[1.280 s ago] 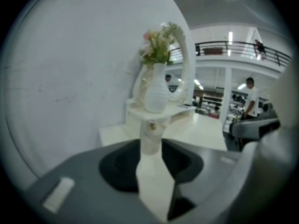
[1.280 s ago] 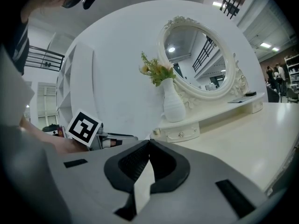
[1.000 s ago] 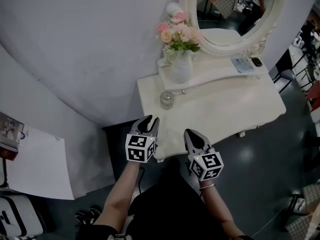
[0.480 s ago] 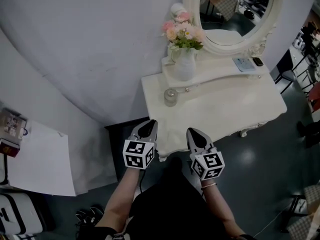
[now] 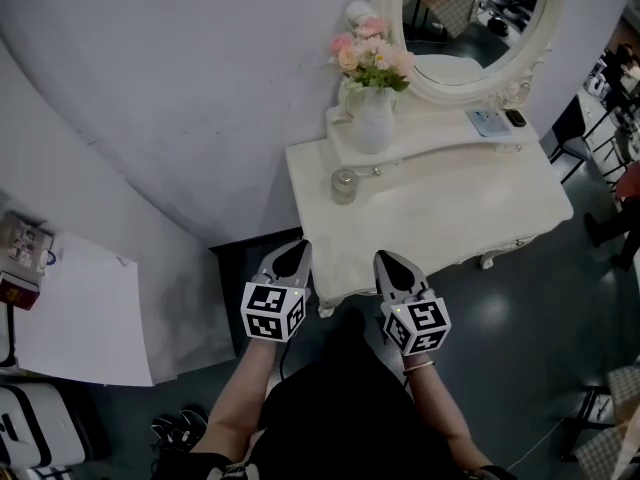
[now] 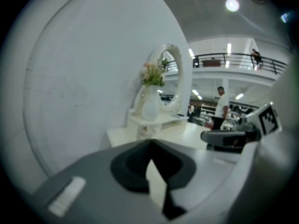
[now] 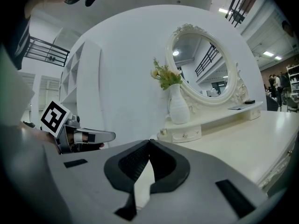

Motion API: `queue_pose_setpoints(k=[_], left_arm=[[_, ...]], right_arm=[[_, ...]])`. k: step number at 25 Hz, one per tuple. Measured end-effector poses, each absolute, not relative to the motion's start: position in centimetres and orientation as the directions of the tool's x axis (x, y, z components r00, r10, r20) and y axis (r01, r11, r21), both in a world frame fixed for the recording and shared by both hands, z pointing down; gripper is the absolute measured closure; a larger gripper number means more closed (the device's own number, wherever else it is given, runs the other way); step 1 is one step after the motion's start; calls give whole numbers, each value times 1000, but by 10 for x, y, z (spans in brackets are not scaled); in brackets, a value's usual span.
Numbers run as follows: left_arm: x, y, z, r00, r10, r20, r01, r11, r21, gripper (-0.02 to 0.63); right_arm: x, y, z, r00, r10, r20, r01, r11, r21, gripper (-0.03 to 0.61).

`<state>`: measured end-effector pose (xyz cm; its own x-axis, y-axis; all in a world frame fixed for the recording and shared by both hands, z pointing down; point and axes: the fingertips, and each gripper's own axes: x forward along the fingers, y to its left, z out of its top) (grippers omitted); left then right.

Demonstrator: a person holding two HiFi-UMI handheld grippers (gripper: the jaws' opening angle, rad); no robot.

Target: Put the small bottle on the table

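The small bottle (image 5: 344, 185), clear glass with a pale cap, stands upright on the white dressing table (image 5: 470, 208), near its back left, just before the raised shelf. My left gripper (image 5: 296, 251) hovers at the table's front left corner, well short of the bottle, its jaws shut with nothing between them (image 6: 149, 143). My right gripper (image 5: 388, 260) hangs beside it over the front edge, also shut and empty (image 7: 149, 142). Each gripper shows in the other's view: the right gripper (image 6: 233, 136) and the left gripper (image 7: 74, 134).
A white vase of pink flowers (image 5: 372, 118) stands on the shelf under an oval mirror (image 5: 470, 28). Small flat items (image 5: 490, 125) lie at the shelf's right. A curved white wall (image 5: 200, 88) backs the table; a white board (image 5: 80, 318) leans at the left.
Both grippers have drawn back slightly from the table toward me, the left one more. The bottle has stayed where it stands.
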<state>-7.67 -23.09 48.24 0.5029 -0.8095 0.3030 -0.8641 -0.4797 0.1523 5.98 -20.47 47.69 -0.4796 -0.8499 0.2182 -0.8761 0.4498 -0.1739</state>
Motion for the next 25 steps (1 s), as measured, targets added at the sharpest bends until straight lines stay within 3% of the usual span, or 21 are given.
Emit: queue_pose_setpoints(k=[25], left_arm=[[-95, -224, 474, 499, -826, 262, -866, -468, 176, 606]], right_arm=[[57, -196, 474, -446, -870, 209, -893, 416, -172, 574]])
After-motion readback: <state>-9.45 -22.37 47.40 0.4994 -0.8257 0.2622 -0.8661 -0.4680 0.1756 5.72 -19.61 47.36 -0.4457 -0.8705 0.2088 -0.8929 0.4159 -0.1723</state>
